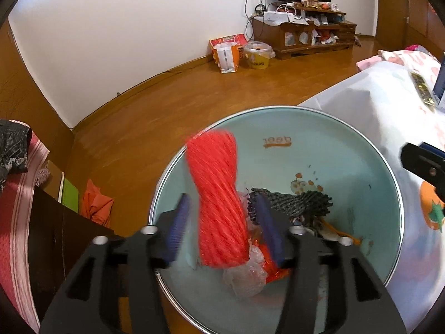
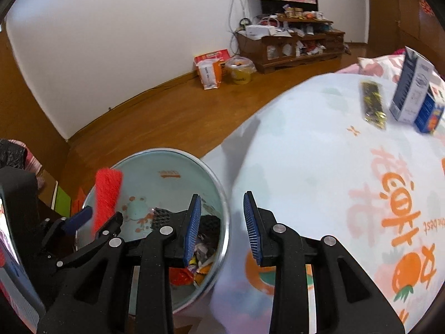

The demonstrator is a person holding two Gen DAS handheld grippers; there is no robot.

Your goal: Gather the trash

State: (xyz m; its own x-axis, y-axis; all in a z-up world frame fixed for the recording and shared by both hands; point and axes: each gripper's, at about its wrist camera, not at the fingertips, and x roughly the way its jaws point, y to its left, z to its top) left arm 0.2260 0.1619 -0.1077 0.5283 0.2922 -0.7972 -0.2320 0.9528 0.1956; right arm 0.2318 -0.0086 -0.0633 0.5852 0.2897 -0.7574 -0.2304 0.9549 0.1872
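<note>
A pale green trash bin (image 1: 370,167) stands on the floor beside the table; it also shows in the right wrist view (image 2: 219,194). It holds black foam net (image 1: 300,200), clear plastic (image 1: 244,275) and other scraps. My left gripper (image 1: 222,222) is open above the bin. A red foam net (image 1: 217,194) is blurred between its fingers, not touching them, over the bin; it also shows in the right wrist view (image 2: 107,194). My right gripper (image 2: 222,228) is open and empty over the bin's rim and the table edge.
The table has a white cloth with orange prints (image 2: 319,153). On it at the far right lie a dark snack wrapper (image 2: 372,105), a grey carton (image 2: 411,91) and a blue box (image 2: 429,111). A wooden floor (image 1: 180,103) lies beyond the bin.
</note>
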